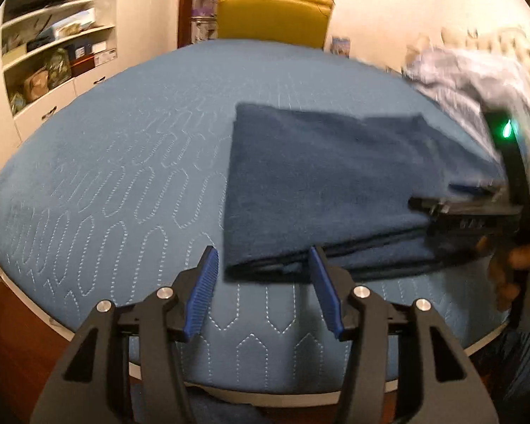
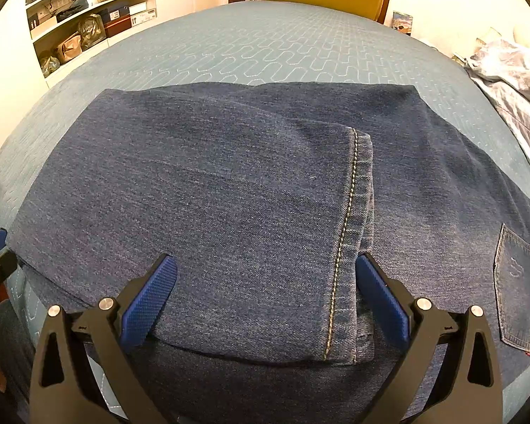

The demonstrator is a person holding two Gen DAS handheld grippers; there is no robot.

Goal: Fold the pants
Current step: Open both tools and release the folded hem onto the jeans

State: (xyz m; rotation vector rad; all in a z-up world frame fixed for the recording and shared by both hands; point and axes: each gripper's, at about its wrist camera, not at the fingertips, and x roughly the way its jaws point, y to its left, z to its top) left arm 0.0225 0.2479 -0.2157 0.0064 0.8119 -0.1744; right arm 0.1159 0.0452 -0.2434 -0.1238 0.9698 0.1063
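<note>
Jeans [image 2: 229, 194] lie folded on the blue quilted surface [image 2: 265, 42], hem uppermost; left gripper [image 1: 263, 265] and right gripper [image 2: 265, 282] both gape, empty.

My left tool [image 1: 263, 265] pointed down and forward. Its two blue pads [image 1: 208, 268] stood apart, about half way wide, and nothing was squeezed between them. My right tool [image 2: 265, 275] pointed down more steeply. Its blue pads [image 2: 152, 293] stood wide apart and did not press on anything. From my left side I could see my right tool from the side, with a small green light on it, and the fingers of my right hand [image 1: 508, 265] wrapped around its handle.
</note>
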